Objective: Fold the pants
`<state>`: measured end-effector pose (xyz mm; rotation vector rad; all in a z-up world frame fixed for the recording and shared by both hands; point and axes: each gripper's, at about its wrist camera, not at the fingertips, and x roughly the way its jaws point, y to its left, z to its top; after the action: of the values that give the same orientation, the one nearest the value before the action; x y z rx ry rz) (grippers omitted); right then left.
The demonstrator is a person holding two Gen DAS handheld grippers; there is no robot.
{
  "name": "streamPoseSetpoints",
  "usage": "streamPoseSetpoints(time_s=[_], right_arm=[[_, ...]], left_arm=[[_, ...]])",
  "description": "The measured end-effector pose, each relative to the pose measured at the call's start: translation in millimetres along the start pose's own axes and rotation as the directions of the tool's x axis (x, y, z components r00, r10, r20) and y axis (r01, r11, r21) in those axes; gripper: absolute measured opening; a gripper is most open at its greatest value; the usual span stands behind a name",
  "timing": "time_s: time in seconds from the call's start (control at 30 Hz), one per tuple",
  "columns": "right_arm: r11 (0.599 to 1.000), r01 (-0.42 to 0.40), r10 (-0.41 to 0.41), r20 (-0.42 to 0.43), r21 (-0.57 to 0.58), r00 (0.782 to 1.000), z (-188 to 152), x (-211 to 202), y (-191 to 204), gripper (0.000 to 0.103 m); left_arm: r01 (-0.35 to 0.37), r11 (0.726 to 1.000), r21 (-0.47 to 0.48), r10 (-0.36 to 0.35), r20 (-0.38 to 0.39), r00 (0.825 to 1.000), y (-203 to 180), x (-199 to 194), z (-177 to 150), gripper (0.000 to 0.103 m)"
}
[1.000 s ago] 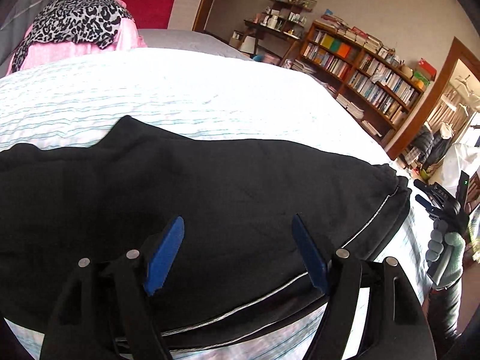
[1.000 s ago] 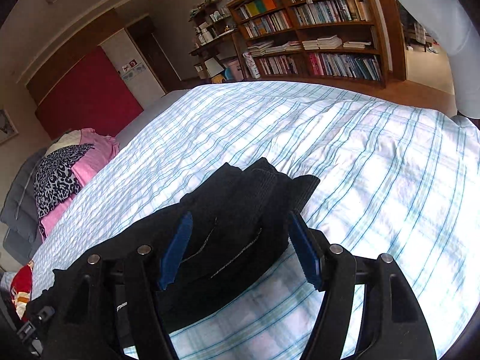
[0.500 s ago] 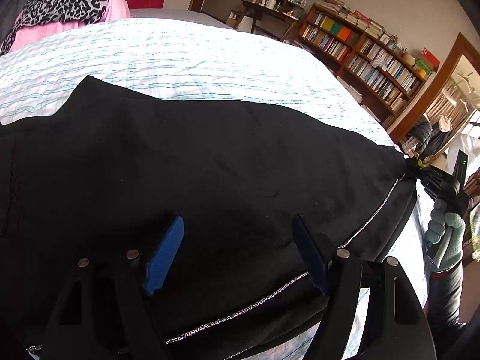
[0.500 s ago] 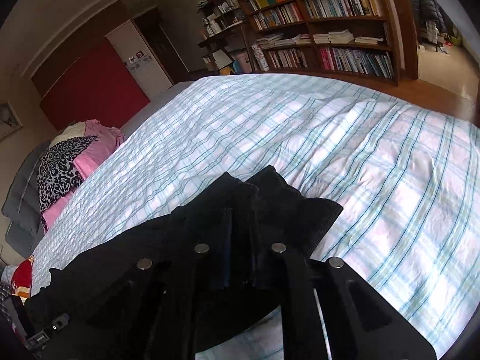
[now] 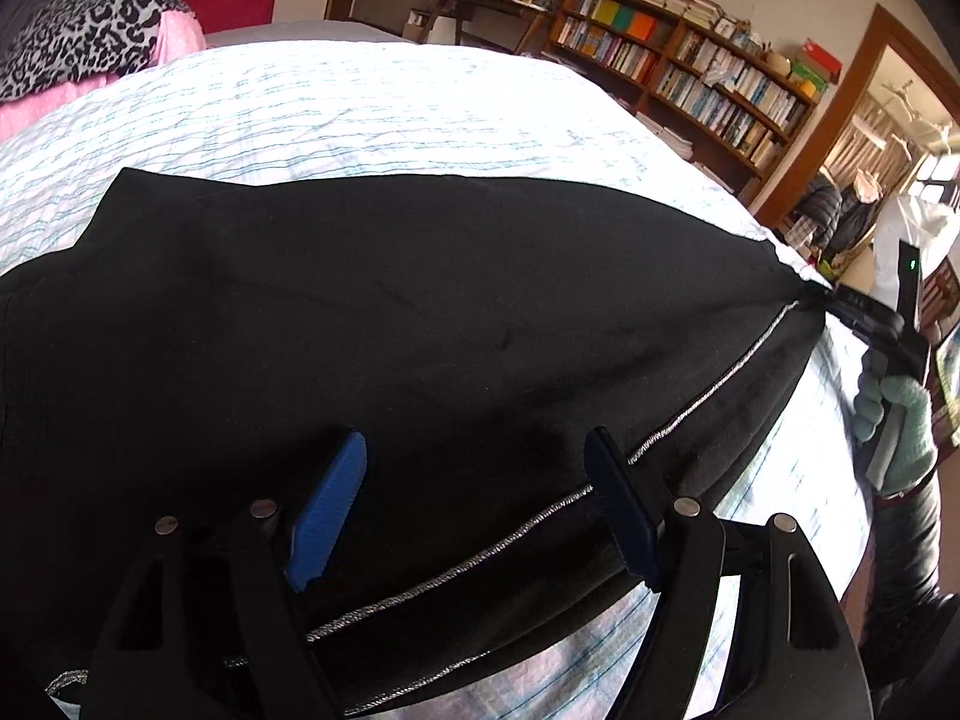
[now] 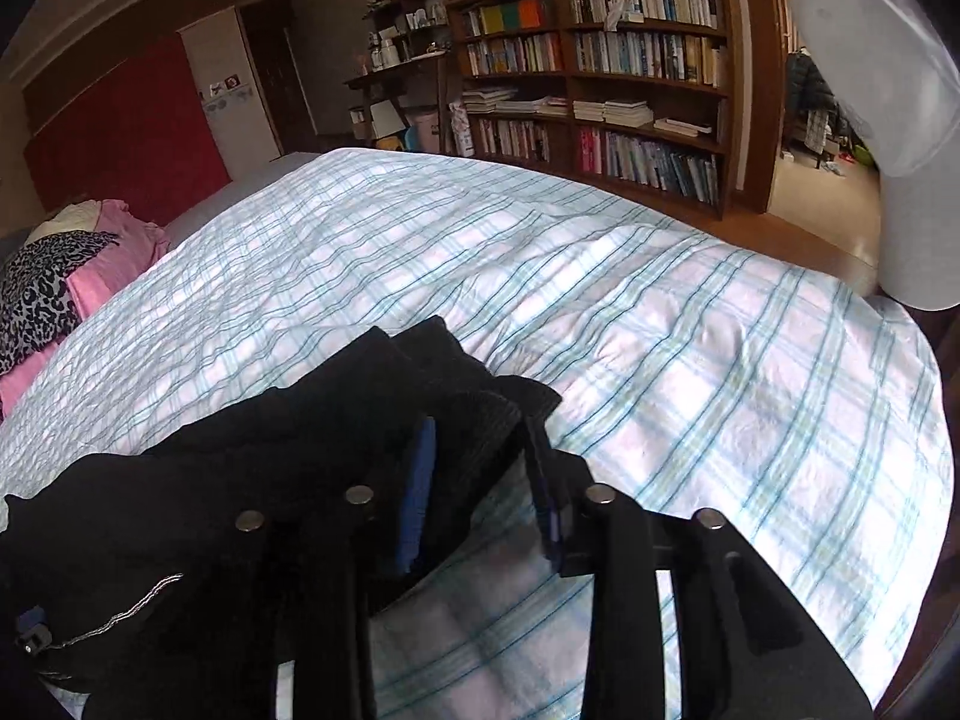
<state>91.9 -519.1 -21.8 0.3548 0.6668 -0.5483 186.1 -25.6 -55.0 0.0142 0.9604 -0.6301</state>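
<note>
Inspecting both wrist views, I found the black pants (image 5: pixel 420 324) spread across the plaid bedsheet (image 6: pixel 690 360), one end reaching toward the right gripper (image 6: pixel 480 492). My left gripper (image 5: pixel 474 516) hung spread wide above the side seam, its blue pads (image 5: pixel 327 516) clear of the cloth and gripping nothing. The right gripper's jaws were opening with the bunched cuff end of the pants between them; I judged the pads no longer pressed it, though dark fabric against dark fingers made that hard to confirm. The main risk I noted was the thick, ribbed cuff snagging on a pad as the jaws parted, dragging the end askew and spoiling the fold line. A second risk was the left gripper catching only the top layer near the silver-stitched seam (image 5: pixel 708 396), so the layers would slide apart. The fabric looked soft, matte and heavy, lying mostly flat with shallow creases; the sheet beneath was thin and wrinkled.
</note>
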Motion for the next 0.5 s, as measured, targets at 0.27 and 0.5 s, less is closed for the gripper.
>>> streamPoseSetpoints(time_s=[0.27, 0.5], right_arm=[[0.997, -0.052, 0.056, 0.069, -0.049, 0.996, 24.1, -14.4, 22.9, 0.058], [0.982, -0.183, 0.179, -0.093, -0.045, 0.979, 49.2, 46.7, 41.9, 0.057]], left_arm=[[0.010, 0.999, 0.035, -0.010, -0.006, 1.000, -0.4, 1.8, -2.9, 0.077], [0.036, 0.999, 0.014, -0.036, 0.000, 0.999, 5.5, -0.1, -2.1, 0.078]])
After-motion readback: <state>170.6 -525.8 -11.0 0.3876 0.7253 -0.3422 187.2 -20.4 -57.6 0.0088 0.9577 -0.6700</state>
